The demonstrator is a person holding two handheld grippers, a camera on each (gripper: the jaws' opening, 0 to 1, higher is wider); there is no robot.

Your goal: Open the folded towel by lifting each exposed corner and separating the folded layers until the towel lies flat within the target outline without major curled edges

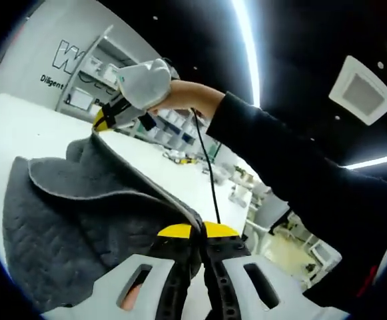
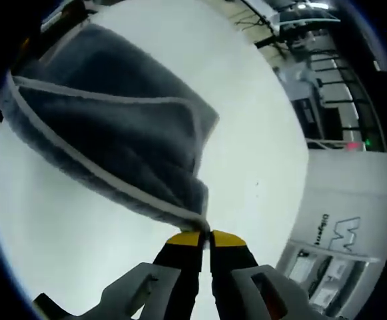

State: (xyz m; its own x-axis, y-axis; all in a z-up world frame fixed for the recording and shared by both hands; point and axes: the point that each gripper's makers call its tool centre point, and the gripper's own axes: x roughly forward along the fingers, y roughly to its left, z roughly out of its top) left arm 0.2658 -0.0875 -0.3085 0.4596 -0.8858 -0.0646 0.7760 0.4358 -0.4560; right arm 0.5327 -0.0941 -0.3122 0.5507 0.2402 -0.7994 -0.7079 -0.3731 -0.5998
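Towel [image 1: 80, 220] hangs lifted above the white tabletop [image 1: 20, 127], each hand-held gripper, left [image 1: 198, 233] and right [image 2: 205, 237], clamped on a corner, layers partly separated, not yet flat.

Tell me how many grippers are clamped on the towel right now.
2. The left gripper pinches the grey towel at its near edge; the right gripper, held in a gloved hand, pinches the far corner. The right gripper view shows that clamp closed on the hem.
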